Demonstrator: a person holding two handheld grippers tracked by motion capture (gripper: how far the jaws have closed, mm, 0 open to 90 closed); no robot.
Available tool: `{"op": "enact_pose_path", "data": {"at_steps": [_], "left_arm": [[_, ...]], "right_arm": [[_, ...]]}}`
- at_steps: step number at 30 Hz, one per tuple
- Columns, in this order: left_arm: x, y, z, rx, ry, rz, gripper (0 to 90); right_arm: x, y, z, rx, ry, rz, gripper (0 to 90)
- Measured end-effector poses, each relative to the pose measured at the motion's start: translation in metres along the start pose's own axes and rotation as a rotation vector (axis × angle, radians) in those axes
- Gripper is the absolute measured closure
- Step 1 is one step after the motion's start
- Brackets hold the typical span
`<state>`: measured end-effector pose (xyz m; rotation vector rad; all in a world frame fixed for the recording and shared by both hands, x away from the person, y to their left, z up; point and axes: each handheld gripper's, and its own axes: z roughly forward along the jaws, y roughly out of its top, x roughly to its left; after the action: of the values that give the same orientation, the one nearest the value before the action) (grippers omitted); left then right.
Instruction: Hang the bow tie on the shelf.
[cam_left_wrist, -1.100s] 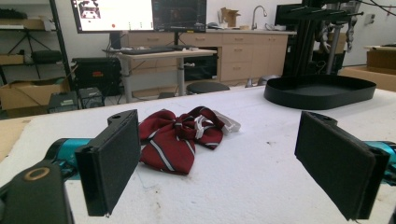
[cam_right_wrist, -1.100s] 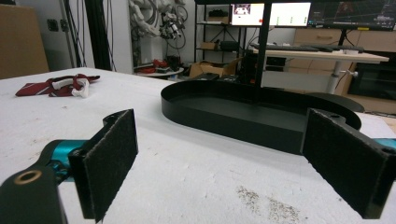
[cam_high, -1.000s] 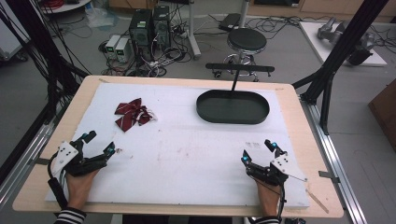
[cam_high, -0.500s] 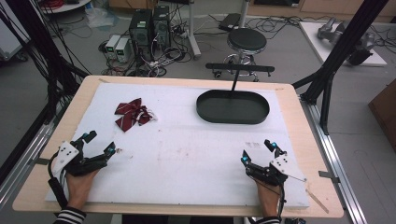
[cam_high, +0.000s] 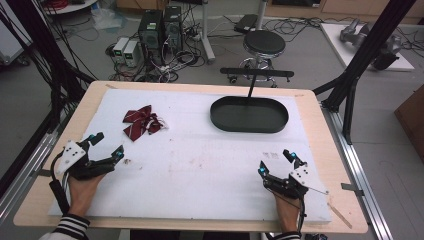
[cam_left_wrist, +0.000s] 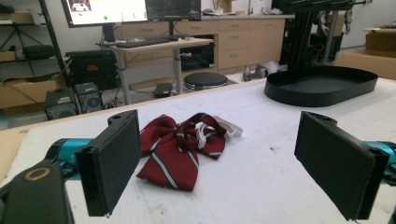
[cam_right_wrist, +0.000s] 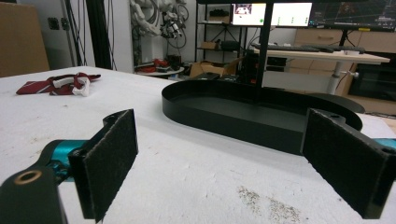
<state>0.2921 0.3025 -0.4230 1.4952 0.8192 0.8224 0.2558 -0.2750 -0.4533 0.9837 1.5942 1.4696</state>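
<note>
left hand-held gripper (cam_high: 105, 146): jaws wide apart, empty, near bow tie (cam_high: 142, 121)
right hand-held gripper (cam_high: 276, 162): jaws apart, empty
tray (cam_high: 249, 114): far side of surface (cam_high: 200, 160)

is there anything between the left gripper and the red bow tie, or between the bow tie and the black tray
Nothing visible. The left gripper sits open near the bow tie with bare white mat between them, and the mat from the bow tie across to the black tray is bare too.

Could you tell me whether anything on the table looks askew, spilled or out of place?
Mostly tidy. The dark red striped bow tie lies crumpled, its white strap loose beside it, and dark specks dot the white table cover near the right gripper.
</note>
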Motion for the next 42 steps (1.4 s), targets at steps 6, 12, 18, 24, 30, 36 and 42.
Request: {"op": "enact_pose_path", "data": {"at_steps": [6, 12, 18, 24, 30, 36, 42], "left_arm": [[0.003, 0.020, 0.017, 0.064, -0.021, 0.044, 15.1], [0.002, 0.039, 0.042, 0.148, -0.061, 0.091, 15.4], [0.006, 0.053, 0.071, 0.263, -0.109, 0.129, 16.9], [0.005, 0.057, 0.099, 0.379, -0.160, 0.194, 22.0], [0.007, 0.057, 0.129, 0.498, -0.202, 0.214, 23.7], [0.009, 0.054, 0.146, 0.577, -0.207, 0.224, 24.5], [0.012, 0.053, 0.166, 0.678, -0.221, 0.219, 26.4]], "right_arm": [[0.000, 0.000, 0.000, 0.000, 0.002, 0.002, 10.0], [-0.001, 0.000, 0.000, -0.002, 0.001, 0.001, 10.0], [-0.001, 0.000, 0.000, -0.002, 0.003, 0.002, 10.0], [-0.001, 0.000, 0.000, -0.004, 0.001, 0.017, 10.0], [-0.001, 0.000, -0.001, -0.005, 0.001, 0.015, 10.0], [-0.001, 0.000, -0.001, -0.007, 0.001, 0.012, 10.0], [-0.001, 0.000, -0.001, -0.010, 0.000, 0.012, 10.0]]}}
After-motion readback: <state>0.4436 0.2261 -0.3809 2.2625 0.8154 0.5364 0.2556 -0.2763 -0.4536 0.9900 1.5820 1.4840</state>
